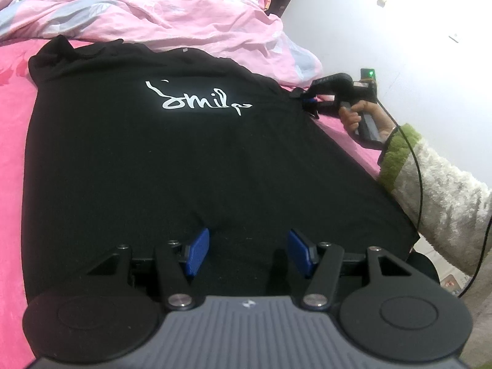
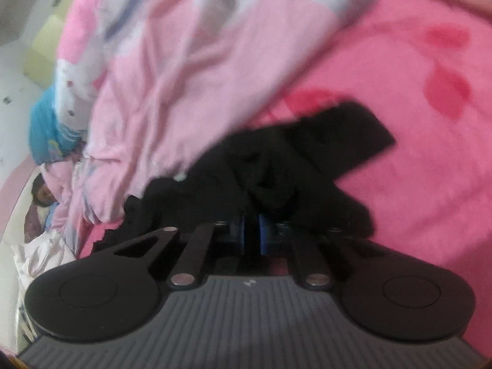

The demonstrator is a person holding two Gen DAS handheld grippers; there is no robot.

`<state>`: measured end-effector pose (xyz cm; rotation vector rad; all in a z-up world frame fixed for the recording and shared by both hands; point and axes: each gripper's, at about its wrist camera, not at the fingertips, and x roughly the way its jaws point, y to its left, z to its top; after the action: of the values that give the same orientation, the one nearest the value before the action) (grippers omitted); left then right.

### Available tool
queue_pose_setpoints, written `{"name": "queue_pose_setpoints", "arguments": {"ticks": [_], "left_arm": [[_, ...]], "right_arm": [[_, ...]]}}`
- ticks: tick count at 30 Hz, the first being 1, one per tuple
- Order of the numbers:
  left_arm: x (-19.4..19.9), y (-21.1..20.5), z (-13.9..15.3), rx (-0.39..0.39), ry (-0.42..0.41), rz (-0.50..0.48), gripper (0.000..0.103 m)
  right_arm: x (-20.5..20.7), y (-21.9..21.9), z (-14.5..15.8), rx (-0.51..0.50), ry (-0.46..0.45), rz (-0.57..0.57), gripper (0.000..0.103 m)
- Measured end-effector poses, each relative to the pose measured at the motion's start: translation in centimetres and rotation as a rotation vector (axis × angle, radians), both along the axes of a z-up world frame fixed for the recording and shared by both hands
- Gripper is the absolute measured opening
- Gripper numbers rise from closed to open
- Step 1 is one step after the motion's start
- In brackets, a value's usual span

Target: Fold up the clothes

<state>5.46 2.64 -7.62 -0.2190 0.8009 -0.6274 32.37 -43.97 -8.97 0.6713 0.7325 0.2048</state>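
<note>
A black T-shirt [image 1: 172, 153] with white script on its chest lies flat on a pink bedsheet [image 1: 15, 98]. My left gripper [image 1: 249, 247] hovers low over the shirt's near hem, its blue pads [image 1: 196, 252] wide apart and pressing nothing. In the left wrist view my right gripper [image 1: 307, 101] sits at the shirt's far right edge, by the sleeve, held by a hand [image 1: 353, 117]. The right wrist view is blurred. There, my right gripper [image 2: 252, 230] is shut with bunched black shirt fabric [image 2: 276, 169] pinched between its pads.
A crumpled pink and blue duvet [image 1: 172, 12] is heaped beyond the shirt's collar and touches it. A white wall [image 1: 415, 46] runs along the right. A fuzzy green and white sleeve [image 1: 430, 178] and a black cable [image 1: 418, 184] cross the right side.
</note>
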Motion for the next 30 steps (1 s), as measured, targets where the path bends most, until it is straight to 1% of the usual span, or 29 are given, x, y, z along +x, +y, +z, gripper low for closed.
{"name": "queue_pose_setpoints", "arguments": {"ticks": [1, 2, 5, 6, 8, 9, 10, 11, 12, 13, 15, 17, 19, 20, 21, 23, 25, 26, 28, 30], "left_arm": [[0.0, 0.0, 0.0, -0.002, -0.001, -0.001, 0.058], [0.0, 0.1, 0.0, -0.002, -0.002, -0.002, 0.058], [0.0, 0.2, -0.1, 0.0, -0.005, -0.005, 0.058], [0.0, 0.2, -0.1, 0.001, -0.006, -0.005, 0.058], [0.0, 0.2, -0.1, 0.004, -0.007, -0.006, 0.058], [0.0, 0.3, -0.1, 0.002, -0.005, -0.005, 0.058], [0.0, 0.3, -0.1, -0.001, -0.003, -0.005, 0.058], [0.1, 0.4, -0.1, -0.004, 0.0, -0.004, 0.058], [0.1, 0.4, -0.1, -0.007, 0.003, -0.003, 0.058], [0.2, 0.5, -0.1, -0.013, 0.008, 0.0, 0.058], [0.2, 0.7, -0.1, -0.029, 0.019, 0.008, 0.058], [0.3, 0.8, -0.1, -0.039, 0.026, 0.014, 0.058], [0.3, 0.9, -0.1, -0.04, 0.03, 0.017, 0.058], [0.3, 0.8, -0.1, -0.04, 0.033, 0.019, 0.058], [0.4, 0.8, 0.0, -0.039, 0.036, 0.022, 0.058], [0.5, 0.7, 0.1, -0.036, 0.045, 0.028, 0.058], [0.6, 0.6, 0.2, -0.031, 0.055, 0.035, 0.058], [0.6, 0.6, 0.2, -0.029, 0.059, 0.039, 0.058], [0.8, 0.6, 0.3, -0.031, 0.07, 0.053, 0.058], [0.8, 0.6, 0.3, -0.032, 0.077, 0.066, 0.058]], "right_arm": [[-0.1, 0.2, 0.2, -0.013, -0.024, 0.001, 0.007], [0.0, 0.2, 0.1, -0.018, -0.025, -0.001, 0.007], [0.8, 0.2, -1.4, -0.081, 0.007, -0.01, 0.005], [0.9, -0.1, -1.9, -0.065, 0.003, -0.014, 0.005], [0.7, -1.1, -2.1, 0.01, 0.02, -0.03, 0.007], [0.3, -1.7, -1.8, 0.05, 0.037, -0.05, 0.011], [-0.4, -2.4, -1.1, 0.071, 0.048, -0.072, 0.013], [-1.5, -3.0, -0.3, 0.067, 0.048, -0.089, 0.017], [-3.0, -3.8, 1.1, 0.051, 0.039, -0.103, 0.022], [-4.9, -4.8, 2.6, 0.046, 0.019, -0.111, 0.024], [-9.0, -6.9, 5.9, 0.045, -0.031, -0.123, 0.025], [-14.6, -9.1, 9.6, 0.016, -0.099, -0.154, 0.025], [-21.2, -11.2, 13.8, -0.055, -0.171, -0.196, 0.027], [-24.1, -11.9, 15.5, -0.092, -0.192, -0.215, 0.03], [-26.7, -12.5, 17.1, -0.13, -0.21, -0.233, 0.032], [-31.2, -12.9, 19.1, -0.183, -0.204, -0.242, 0.035], [-34.2, -12.5, 19.3, -0.184, -0.17, -0.218, 0.036], [-35.2, -11.9, 18.5, -0.168, -0.147, -0.196, 0.037], [-36.4, -9.9, 15.5, -0.137, -0.094, -0.155, 0.037], [-36.7, -6.9, 11.0, -0.135, -0.026, -0.113, 0.037]]}}
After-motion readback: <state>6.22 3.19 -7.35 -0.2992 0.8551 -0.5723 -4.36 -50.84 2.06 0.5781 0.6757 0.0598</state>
